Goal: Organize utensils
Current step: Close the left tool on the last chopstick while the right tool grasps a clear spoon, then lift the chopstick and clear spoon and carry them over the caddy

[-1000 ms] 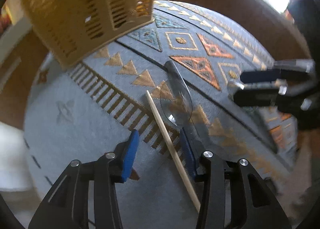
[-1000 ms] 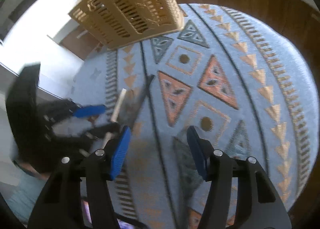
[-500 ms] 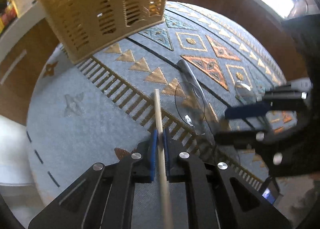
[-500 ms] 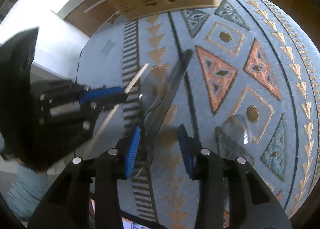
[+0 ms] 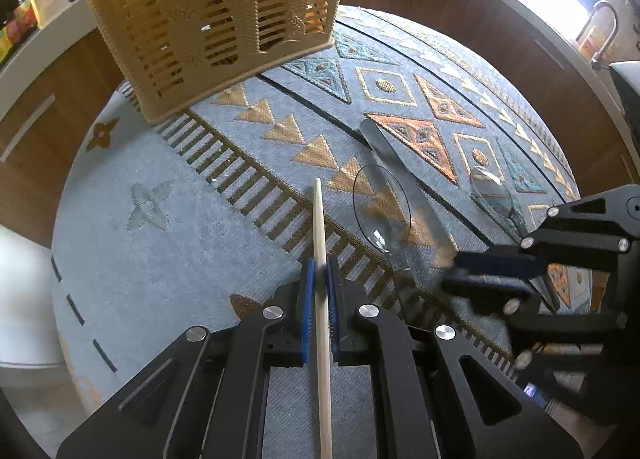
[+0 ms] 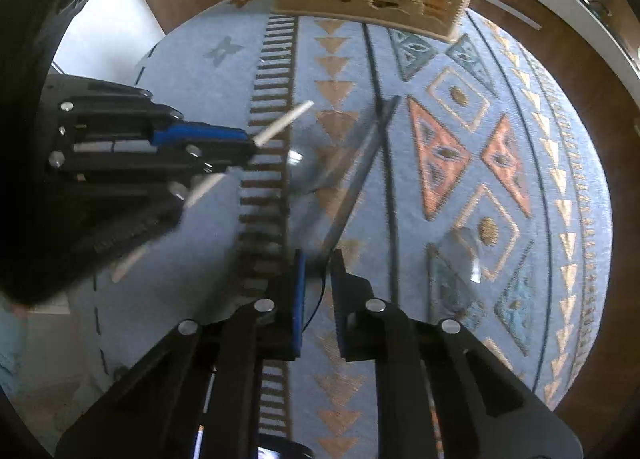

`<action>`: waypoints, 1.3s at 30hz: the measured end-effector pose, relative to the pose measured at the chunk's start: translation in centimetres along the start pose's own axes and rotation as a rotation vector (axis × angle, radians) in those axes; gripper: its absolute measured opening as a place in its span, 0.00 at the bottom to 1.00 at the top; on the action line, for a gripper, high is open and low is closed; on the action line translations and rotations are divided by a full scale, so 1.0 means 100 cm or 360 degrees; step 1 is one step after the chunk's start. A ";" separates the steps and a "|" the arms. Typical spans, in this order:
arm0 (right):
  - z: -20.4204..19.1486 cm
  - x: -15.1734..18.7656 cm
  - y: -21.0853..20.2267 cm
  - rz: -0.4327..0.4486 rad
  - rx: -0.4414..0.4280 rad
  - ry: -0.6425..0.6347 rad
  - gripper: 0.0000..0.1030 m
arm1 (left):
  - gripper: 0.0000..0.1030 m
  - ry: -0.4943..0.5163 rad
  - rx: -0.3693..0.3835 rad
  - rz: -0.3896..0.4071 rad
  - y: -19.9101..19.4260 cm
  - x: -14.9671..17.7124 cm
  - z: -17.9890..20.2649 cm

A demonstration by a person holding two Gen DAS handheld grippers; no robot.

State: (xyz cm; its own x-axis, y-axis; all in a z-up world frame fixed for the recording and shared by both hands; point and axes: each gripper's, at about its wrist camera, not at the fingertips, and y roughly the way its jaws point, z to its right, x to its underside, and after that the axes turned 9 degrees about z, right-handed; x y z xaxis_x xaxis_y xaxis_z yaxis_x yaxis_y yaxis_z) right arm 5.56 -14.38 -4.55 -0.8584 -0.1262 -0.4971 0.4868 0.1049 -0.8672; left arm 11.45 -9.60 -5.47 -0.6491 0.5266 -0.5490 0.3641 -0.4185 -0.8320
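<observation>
Patterned blue rug (image 5: 168, 243) covers the round table, everything sits on it; slotted tan utensil basket (image 5: 208, 19) stands at the far edge, that's where I judge the utensils go. My left gripper (image 5: 319, 279) points steeply down, its jaws have just been closing and are now clamped on the wooden chopstick (image 5: 319, 219), gripped partway along so the stick runs forward between the blue pads and stays in line. My right gripper (image 6: 318, 267) has just been closing too, jaws now pinched on the handle of a clear plastic spoon (image 6: 308, 167), bowl out ahead, blurred. A dark-edged clear knife (image 5: 384, 147) lies just beside it, a second clear spoon (image 5: 490, 191) lies further right on the rug, untouched. Both picks look ready to lift toward the basket
</observation>
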 end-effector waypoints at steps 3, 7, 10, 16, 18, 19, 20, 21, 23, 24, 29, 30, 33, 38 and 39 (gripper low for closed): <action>0.028 0.006 -0.003 -0.0012 0.0021 0.0044 0.07 | 0.06 0.0016 0.0003 -0.0008 0.000 -0.001 0.000; 0.054 0.012 -0.002 -0.0027 0.0072 0.0088 0.07 | 0.07 0.0073 -0.0022 -0.0037 0.002 -0.002 0.005; 0.069 0.013 -0.004 -0.0041 0.0005 0.0135 0.07 | 0.16 0.0121 -0.0026 -0.0062 0.005 -0.004 0.014; 0.065 0.004 0.000 -0.0053 -0.0030 0.0120 0.25 | 0.23 0.0220 -0.0071 -0.0085 0.011 -0.007 0.031; 0.063 -0.006 0.004 -0.0043 -0.0042 0.0132 0.28 | 0.23 0.0214 -0.0066 -0.0092 0.012 -0.009 0.033; 0.062 -0.008 0.005 -0.0045 -0.0038 0.0132 0.28 | 0.23 0.0206 -0.0059 -0.0094 0.013 -0.010 0.033; 0.062 -0.012 0.008 -0.0048 -0.0034 0.0135 0.28 | 0.23 0.0201 -0.0054 -0.0096 0.013 -0.010 0.033; 0.065 -0.016 0.011 -0.0053 -0.0042 0.0160 0.28 | 0.23 0.0197 -0.0046 -0.0098 0.013 -0.011 0.030; 0.070 -0.023 0.016 -0.0048 -0.0075 0.0220 0.28 | 0.23 0.0202 -0.0044 -0.0100 0.013 -0.012 0.029; 0.073 -0.017 0.009 -0.0053 -0.0085 0.0230 0.28 | 0.23 0.0211 -0.0048 -0.0100 0.014 -0.013 0.030; 0.073 -0.022 0.011 -0.0058 -0.0030 0.0188 0.12 | 0.23 0.0231 -0.0049 -0.0098 0.014 -0.014 0.028; 0.075 -0.022 0.011 -0.0057 -0.0029 0.0189 0.11 | 0.22 0.0237 -0.0060 -0.0095 0.015 -0.016 0.030; 0.073 -0.020 0.009 -0.0040 -0.0011 0.0175 0.10 | 0.12 0.0263 -0.0126 -0.0069 0.016 -0.016 0.038; 0.074 -0.007 0.002 -0.0006 -0.0035 0.0199 0.10 | 0.04 0.0244 -0.0152 -0.0019 0.016 -0.013 0.043; 0.074 -0.004 0.001 0.0002 -0.0038 0.0205 0.10 | 0.04 0.0225 -0.0145 -0.0006 0.014 -0.012 0.045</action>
State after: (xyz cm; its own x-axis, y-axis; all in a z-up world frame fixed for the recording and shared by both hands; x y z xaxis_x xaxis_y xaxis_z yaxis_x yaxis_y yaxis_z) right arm 7.19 -21.64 -4.66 -0.8724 0.0017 -0.4888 0.4849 0.1288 -0.8650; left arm 9.73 -14.10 -5.66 -0.5526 0.6297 -0.5460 0.4247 -0.3510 -0.8345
